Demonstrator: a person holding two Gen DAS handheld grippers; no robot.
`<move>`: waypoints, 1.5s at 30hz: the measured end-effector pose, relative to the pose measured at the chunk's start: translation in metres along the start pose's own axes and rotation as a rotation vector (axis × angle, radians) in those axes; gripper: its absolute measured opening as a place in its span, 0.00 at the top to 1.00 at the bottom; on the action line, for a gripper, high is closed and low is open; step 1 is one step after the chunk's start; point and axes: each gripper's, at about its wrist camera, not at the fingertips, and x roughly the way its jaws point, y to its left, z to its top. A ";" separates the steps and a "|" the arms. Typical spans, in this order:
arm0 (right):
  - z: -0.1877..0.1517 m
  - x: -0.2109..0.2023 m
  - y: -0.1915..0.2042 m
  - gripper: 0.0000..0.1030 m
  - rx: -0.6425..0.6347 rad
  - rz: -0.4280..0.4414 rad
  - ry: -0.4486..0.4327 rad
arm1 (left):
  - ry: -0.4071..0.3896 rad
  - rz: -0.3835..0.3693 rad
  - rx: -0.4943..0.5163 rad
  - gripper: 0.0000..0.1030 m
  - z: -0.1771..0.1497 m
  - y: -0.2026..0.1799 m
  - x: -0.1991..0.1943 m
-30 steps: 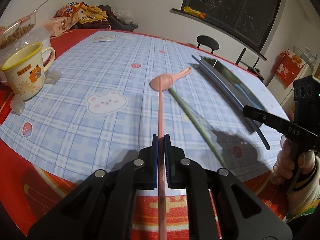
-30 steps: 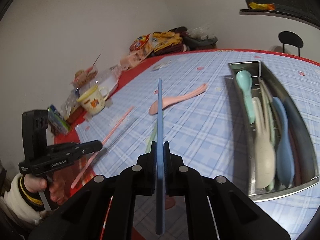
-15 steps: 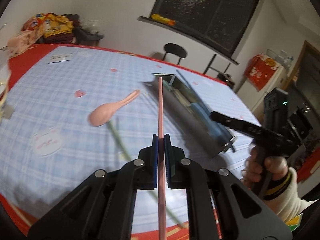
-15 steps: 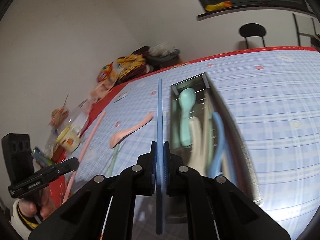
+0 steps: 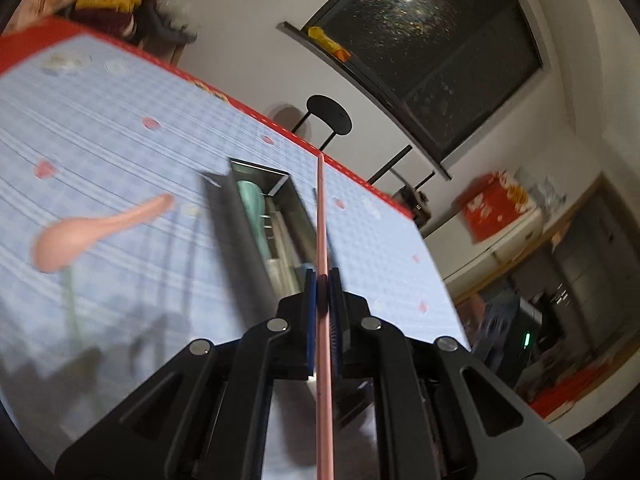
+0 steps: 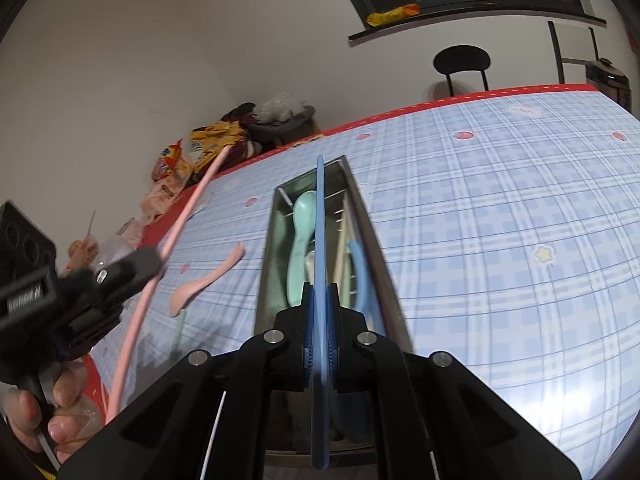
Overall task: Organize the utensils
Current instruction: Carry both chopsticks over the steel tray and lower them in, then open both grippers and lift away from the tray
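Compared with half a second back, both grippers have swung over the metal tray (image 6: 362, 216), and the left view's tilted and blurry now. Nearest in, the right gripper (image 6: 320, 312) has its jaws pinched on a blue chopstick (image 6: 319, 264) that lies lengthwise right above the tray, while the left gripper (image 5: 322, 292) is clamped on a pink chopstick (image 5: 321, 216) over the tray's right wall — it's also visible in the right view (image 6: 176, 236), off to the tray's left. Count-wise: two held chopsticks, one pink spoon (image 6: 200, 280) on the table left of the tray, and a green chopstick (image 5: 70, 300) just beside its bowl. Inside the tray I can make out a mint spoon (image 6: 302, 240) and a blue spoon (image 6: 360, 276); the rest is hidden. Table's got a blue plaid cloth (image 6: 500, 220) with red edging — snack bags (image 6: 200, 152) at the far corner, a black chair (image 6: 462, 62) and a dark window (image 5: 432, 48) behind.
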 end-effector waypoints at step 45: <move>-0.005 -0.008 0.035 0.06 -0.204 -0.124 -0.134 | -0.162 0.385 0.181 0.06 0.015 0.037 -0.036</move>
